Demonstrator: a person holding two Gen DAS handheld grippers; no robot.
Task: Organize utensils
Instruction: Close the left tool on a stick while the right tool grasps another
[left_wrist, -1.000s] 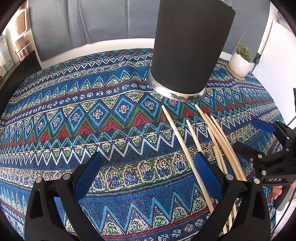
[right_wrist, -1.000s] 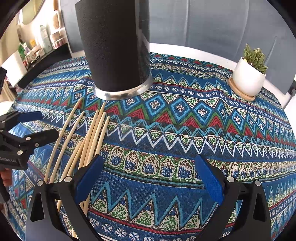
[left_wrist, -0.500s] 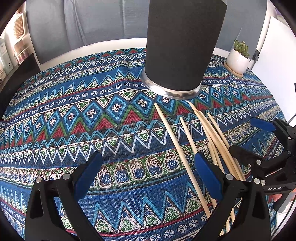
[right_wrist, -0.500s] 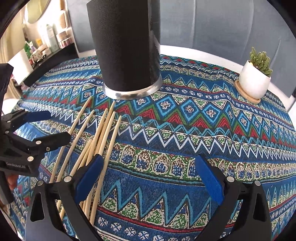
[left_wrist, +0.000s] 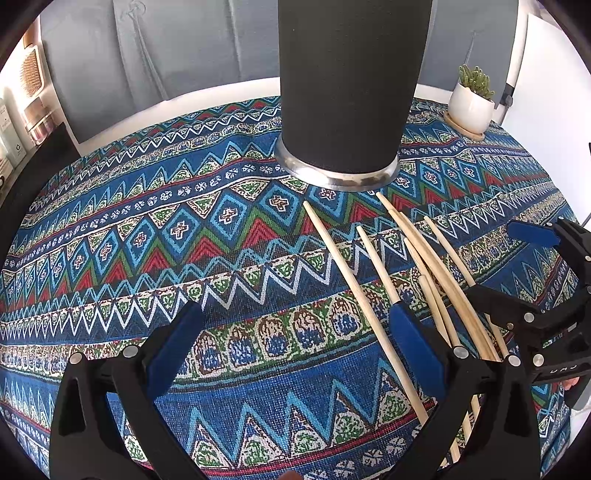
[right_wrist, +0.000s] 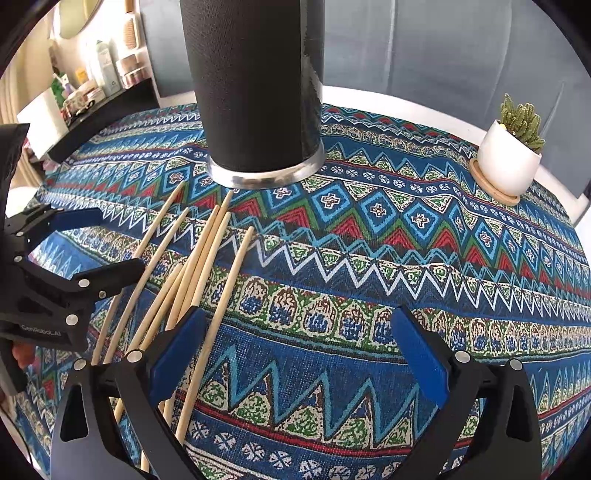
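1. Progress: nothing sorted yet, by the look of it. All the wooden chopsticks (right_wrist: 207, 258) lie loose on the desk (left_wrist: 110, 236), none seen in the black holder (left_wrist: 347, 85) (its mouth is out of frame in both views, so can't confirm it's empty).
2. Location: sticks fan out in a rough bundle from just in front of the holder's base back toward the near edge of the desk. Tips near the base, not touching it as far as I can tell. Holder stands upright approx mid-desk, toward the far edge.
3. Left gripper (left_wrist: 295, 343): fingers spread wide, empty, hovering over the cloth. Its right finger overlaps the leftmost sticks in view; contact unclear.
4. Right gripper (right_wrist: 291, 343): fingers wide too, holding nothing. Left finger sits over the bundle's right side.
5. Left to do (judgement): grip sticks one by one or a few at a time, lift, drop upright into holder. Whole job still ahead.
6. Materials: sticks are pale, smooth, round, tapering to slim tips; light and prone to roll. Several cross each other, so a clean single pick may be fiddly.
7. Holder: tall cylinder, matte black mesh-like wall w/ shiny metal ring at base.
8. Cloth: woven, coarse grain, blue/red/green geometric bands; covers a white round desk.
9. Also: small cactus in glossy white pot (right_wrist: 511, 162) on a wooden coaster, far right edge, well apart from the work.
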